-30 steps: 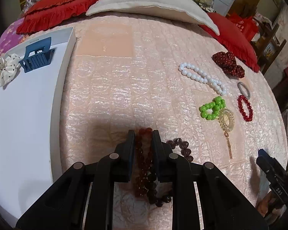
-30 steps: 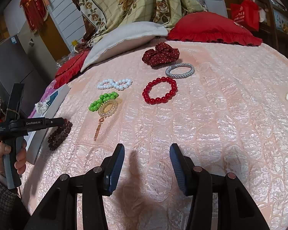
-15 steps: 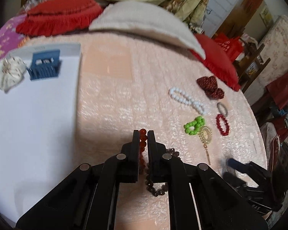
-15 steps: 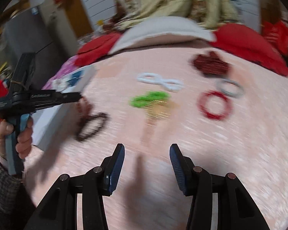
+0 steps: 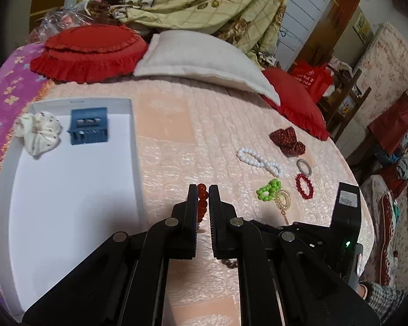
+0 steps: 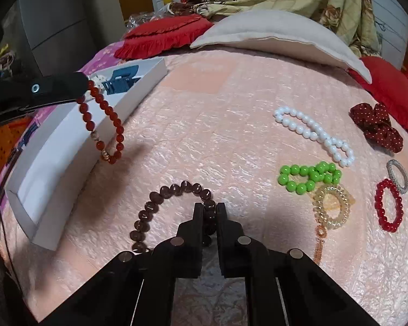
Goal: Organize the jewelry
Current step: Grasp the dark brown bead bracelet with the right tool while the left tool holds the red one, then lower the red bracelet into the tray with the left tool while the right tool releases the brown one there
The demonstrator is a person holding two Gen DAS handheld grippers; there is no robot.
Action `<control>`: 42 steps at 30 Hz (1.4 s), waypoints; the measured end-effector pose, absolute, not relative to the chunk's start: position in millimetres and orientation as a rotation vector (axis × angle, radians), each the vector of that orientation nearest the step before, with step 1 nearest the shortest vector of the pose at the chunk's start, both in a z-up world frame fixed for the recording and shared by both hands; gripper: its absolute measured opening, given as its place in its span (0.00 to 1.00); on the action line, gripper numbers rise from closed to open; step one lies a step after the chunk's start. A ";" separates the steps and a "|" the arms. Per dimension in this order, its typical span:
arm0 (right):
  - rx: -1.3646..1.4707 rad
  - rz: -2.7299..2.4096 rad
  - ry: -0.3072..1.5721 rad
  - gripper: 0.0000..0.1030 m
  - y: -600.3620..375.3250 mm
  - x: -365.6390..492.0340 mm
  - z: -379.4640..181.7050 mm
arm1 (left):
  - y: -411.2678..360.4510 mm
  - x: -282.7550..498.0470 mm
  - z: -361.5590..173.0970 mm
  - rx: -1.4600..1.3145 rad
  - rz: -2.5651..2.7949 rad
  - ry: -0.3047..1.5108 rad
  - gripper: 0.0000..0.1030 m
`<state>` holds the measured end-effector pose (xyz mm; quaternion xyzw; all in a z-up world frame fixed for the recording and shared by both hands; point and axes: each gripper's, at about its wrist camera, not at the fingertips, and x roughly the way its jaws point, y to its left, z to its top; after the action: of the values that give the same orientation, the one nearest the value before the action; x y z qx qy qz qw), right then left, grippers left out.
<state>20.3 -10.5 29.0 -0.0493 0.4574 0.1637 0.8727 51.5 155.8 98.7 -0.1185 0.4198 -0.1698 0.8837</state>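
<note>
Since a second ago the left gripper has lifted the orange-red bead bracelet clear of the bedspread, and the right gripper, which was hanging open over bare quilt, has come down and closed on the dark brown bead bracelet.

The orange-red bracelet now dangles from the left fingertips as a long narrow loop, its long axis running down and a little toward the foot of the bed, the bottom end hanging beside the near wall of the white tray without touching the cover. Its beads are round, glossy, carnelian-coloured, with one paler bead and a small gold spacer low on the loop. From the left wrist only a few beads show, pinched between jaws drawn almost together.

The brown bracelet lies flat on the quilt, an open arc of large mauve-brown beads curving away to the left of the right gripper, whose jaws are narrow and clamp one bead at the arc's right end.

In the tray sit a blue claw clip and a cream scrunchie. Further right on the cover lie the white bead strand, green bead bracelet, amber coil tie, red bracelet, silver ring bracelet and dotted red scrunchie.
</note>
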 end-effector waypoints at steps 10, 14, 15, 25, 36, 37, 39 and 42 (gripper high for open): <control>-0.081 0.385 0.865 0.08 16.2 27.9 95.8 | 232.3 53.2 96.5 -0.341 -0.207 0.888 0.06; -0.106 0.405 0.823 0.08 38.9 27.1 124.8 | 267.3 54.0 92.7 -0.375 -0.127 0.885 0.06; -0.118 0.414 0.812 0.08 48.4 28.1 132.2 | 272.6 55.3 91.0 -0.379 -0.113 0.887 0.06; -0.209 0.536 0.852 0.08 166.8 56.9 131.5 | 335.9 86.2 50.8 -0.405 0.102 0.945 0.06; -0.172 0.516 0.977 0.08 208.9 116.0 62.4 | 347.5 104.0 39.5 -0.351 0.185 0.935 0.06; -0.174 0.508 0.984 0.08 206.5 119.4 58.3 | 346.2 106.0 39.4 -0.344 0.186 0.932 0.06; -0.170 0.499 1.006 0.08 202.2 126.5 51.3 | 343.9 108.3 39.4 -0.340 0.182 0.931 0.06; -0.147 0.481 1.022 0.08 194.9 132.3 48.8 | 340.0 111.9 36.2 -0.364 0.135 0.952 0.07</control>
<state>132.3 194.9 48.8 -0.0697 0.4837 0.2276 0.8422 111.9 340.0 36.2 -0.1741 0.4552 0.0647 0.8708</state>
